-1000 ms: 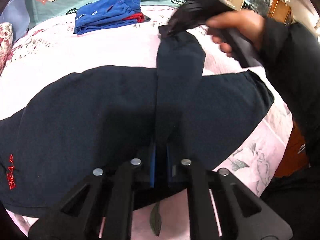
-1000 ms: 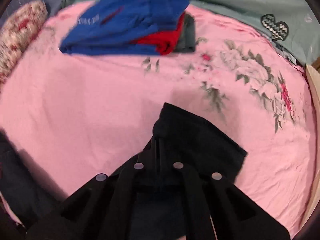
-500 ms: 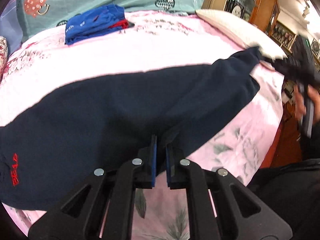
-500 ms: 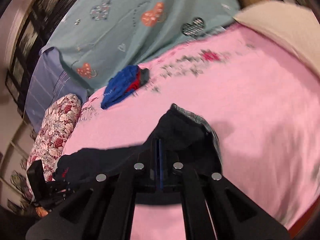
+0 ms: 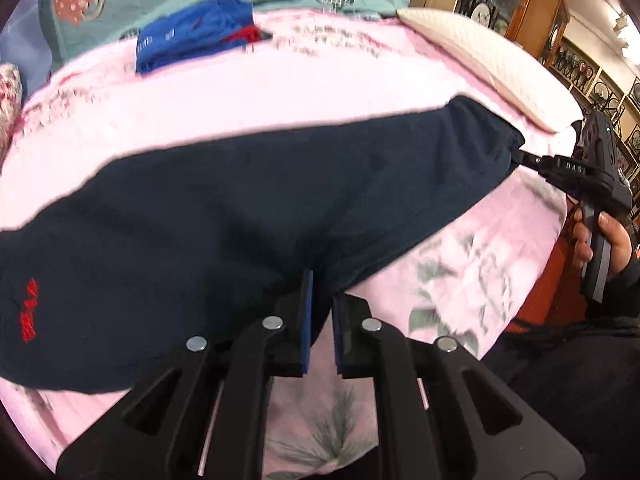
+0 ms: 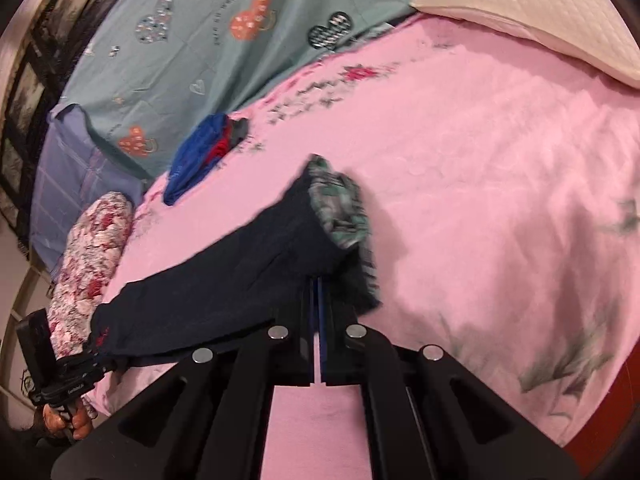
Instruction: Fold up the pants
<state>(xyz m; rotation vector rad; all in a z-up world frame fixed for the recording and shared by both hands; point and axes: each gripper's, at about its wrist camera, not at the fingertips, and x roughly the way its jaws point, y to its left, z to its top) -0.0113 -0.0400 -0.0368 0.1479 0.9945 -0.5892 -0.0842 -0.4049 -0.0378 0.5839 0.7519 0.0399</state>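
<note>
Between my 2 sets of fingers the pants (image 5: 248,208) lay stretched across the bed (image 5: 280,92), their long axis running straight from one grip to the other. My left gripper (image 5: 320,300) had its fingers nearly closed on the near edge of the dark cloth, just ahead of the blue pads. My right gripper (image 6: 318,308) had its fingers pressed almost together on the end that showed a plaid lining. Each gripper sat at its own end, so neither was nearer the middle; I judged the next fold would bring one end over toward the other. I counted 1 pair of pants, 1 pile of folded clothes (image 5: 192,38) beyond the fingers, and 1 white pillow (image 6: 532,12).
</note>
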